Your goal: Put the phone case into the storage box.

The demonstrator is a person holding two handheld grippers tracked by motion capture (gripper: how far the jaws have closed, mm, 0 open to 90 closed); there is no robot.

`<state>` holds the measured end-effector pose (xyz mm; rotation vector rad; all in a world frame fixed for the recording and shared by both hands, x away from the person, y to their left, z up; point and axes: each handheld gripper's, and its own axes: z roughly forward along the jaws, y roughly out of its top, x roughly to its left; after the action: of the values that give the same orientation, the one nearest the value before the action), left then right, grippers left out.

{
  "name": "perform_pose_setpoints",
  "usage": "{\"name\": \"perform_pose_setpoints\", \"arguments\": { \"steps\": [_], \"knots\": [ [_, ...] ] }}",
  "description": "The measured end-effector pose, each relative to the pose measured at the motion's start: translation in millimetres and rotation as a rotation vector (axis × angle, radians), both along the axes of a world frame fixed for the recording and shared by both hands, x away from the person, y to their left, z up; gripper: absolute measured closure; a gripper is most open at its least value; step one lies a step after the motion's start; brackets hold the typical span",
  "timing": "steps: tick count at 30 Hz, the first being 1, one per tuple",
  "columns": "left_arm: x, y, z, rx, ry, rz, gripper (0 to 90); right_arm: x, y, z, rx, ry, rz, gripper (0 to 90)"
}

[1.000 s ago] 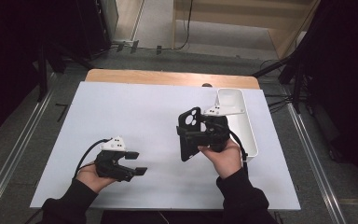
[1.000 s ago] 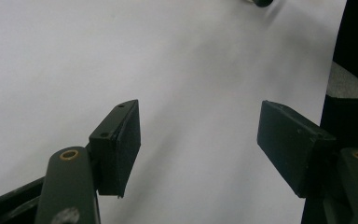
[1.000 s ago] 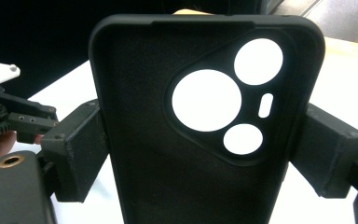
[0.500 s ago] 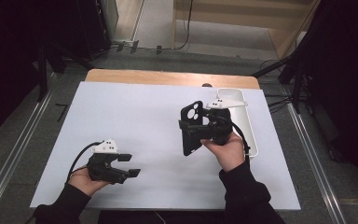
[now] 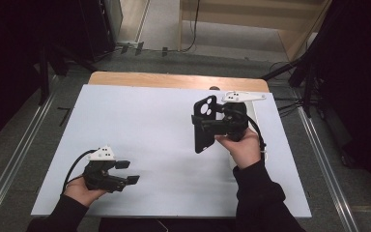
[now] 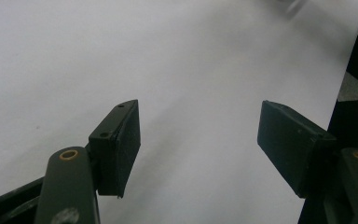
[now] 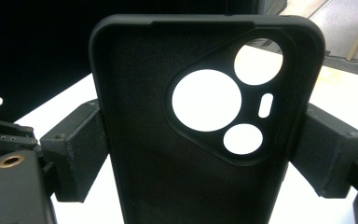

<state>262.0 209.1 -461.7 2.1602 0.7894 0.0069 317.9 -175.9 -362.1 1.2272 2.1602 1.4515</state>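
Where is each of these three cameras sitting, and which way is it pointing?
High view: above the person's side, looking forward and down on the white table; forearms, hands, left gripper, right gripper.
Left gripper view: rides that gripper, facing bare tabletop between open jaws.
Right gripper view: faces the black soft phone case with camera cut-outs, clamped by its edges.
Shared: high view also shows the case.
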Motion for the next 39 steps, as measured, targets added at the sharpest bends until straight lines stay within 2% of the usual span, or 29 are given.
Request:
{"name": "perform_pose_setpoints", "arguments": {
  "steps": [14, 22, 35, 39],
  "knots": [
    [1.9, 0.8, 0.5, -0.002, 0.001, 0.002, 30.1, 1.3, -25.7, 7.8, 0.006, 0.002, -0.049, 11.6],
    [2.3, 0.3, 0.0, 0.01, 0.004, 0.003, 30.1, 0.7, -44.7, 12.4, 0.012, 0.008, -0.098, 11.6],
    [2.4, 1.3, -0.2, 0.003, 0.008, 0.006, 30.1, -1.1, -78.0, 17.6, 0.022, -0.001, -0.191, 11.6],
    [1.7, 1.9, 0.1, 0.002, 0.009, 0.02, 30.1, -2.4, -85.4, 18.8, 0.025, -0.006, -0.22, 11.6]
  ]
}}
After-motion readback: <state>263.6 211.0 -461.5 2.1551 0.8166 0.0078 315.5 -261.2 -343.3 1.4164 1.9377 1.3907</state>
